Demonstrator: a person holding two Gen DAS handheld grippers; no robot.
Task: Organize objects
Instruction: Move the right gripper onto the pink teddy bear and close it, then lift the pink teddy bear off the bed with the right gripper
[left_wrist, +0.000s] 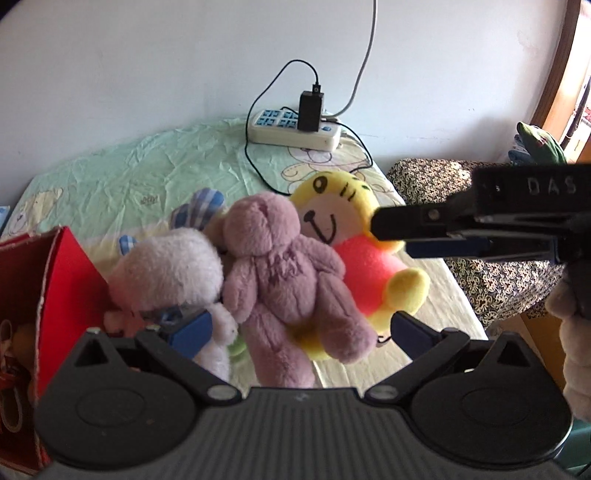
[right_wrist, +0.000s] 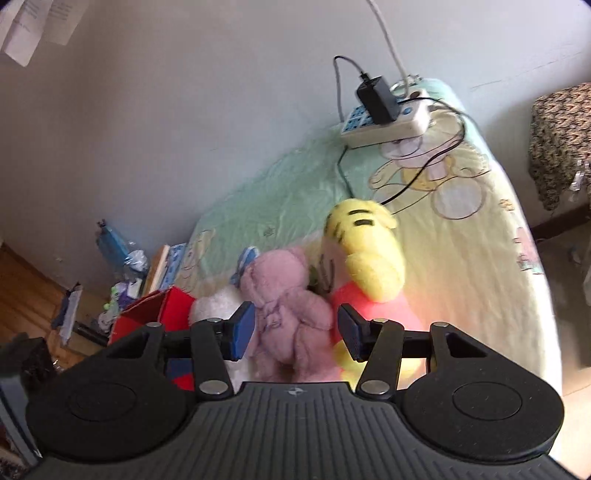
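Both claws gape open around the mauve bear (left_wrist: 284, 269), wedged between white plush (left_wrist: 170, 273) and yellow tiger (left_wrist: 343, 221).

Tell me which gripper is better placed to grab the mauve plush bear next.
Probably the right gripper: its half-open jaws already flank the mauve plush bear without visibly pressing. The left gripper, open wide, frames the bear but sits against the white plush.

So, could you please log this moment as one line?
left gripper: open over pink bear | right gripper: open around bear | red box: left of toys
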